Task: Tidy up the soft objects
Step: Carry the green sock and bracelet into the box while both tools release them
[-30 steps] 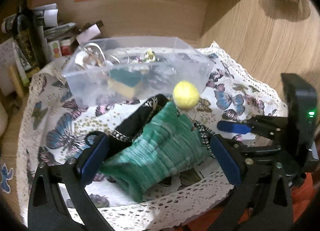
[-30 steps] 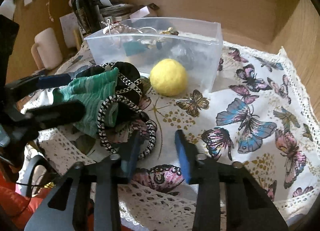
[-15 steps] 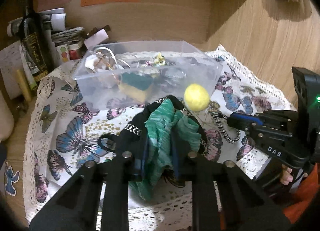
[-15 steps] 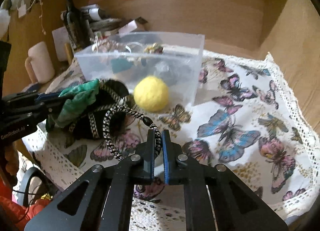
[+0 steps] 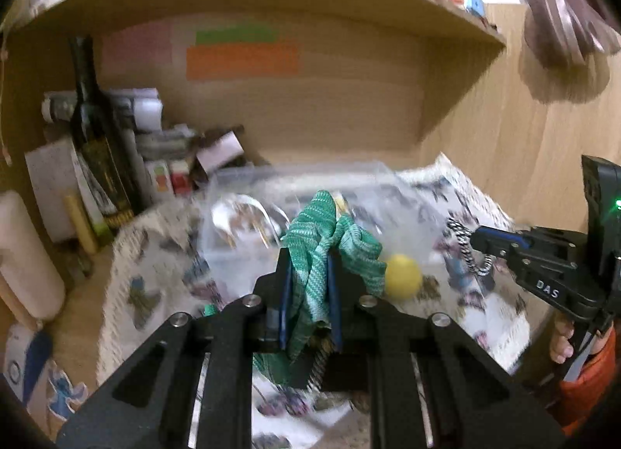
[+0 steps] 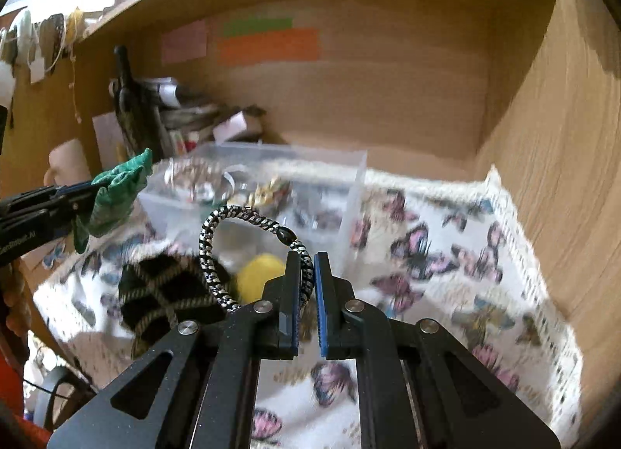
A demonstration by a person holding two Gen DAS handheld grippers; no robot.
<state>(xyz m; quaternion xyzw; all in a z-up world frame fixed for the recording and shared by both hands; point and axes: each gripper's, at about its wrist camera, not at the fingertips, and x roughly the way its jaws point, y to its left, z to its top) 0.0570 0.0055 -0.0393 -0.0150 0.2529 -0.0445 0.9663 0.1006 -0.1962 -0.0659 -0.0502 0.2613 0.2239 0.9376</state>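
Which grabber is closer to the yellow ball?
Right, though it's close. The right gripper holds the cord loop just in front of the yellow ball; the left gripper is lifted beside it.

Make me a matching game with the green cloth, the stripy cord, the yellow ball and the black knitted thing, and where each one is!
Things:
1. green cloth
2. black-and-white cord
3. yellow ball
4. black knitted piece

Places:
A. lying on the butterfly tablecloth, left of the ball
B. pinched in the right gripper
C. on the tablecloth in front of the clear plastic bin
D. pinched in the left gripper

Pairs: 1-D, 2-B, 3-C, 4-A
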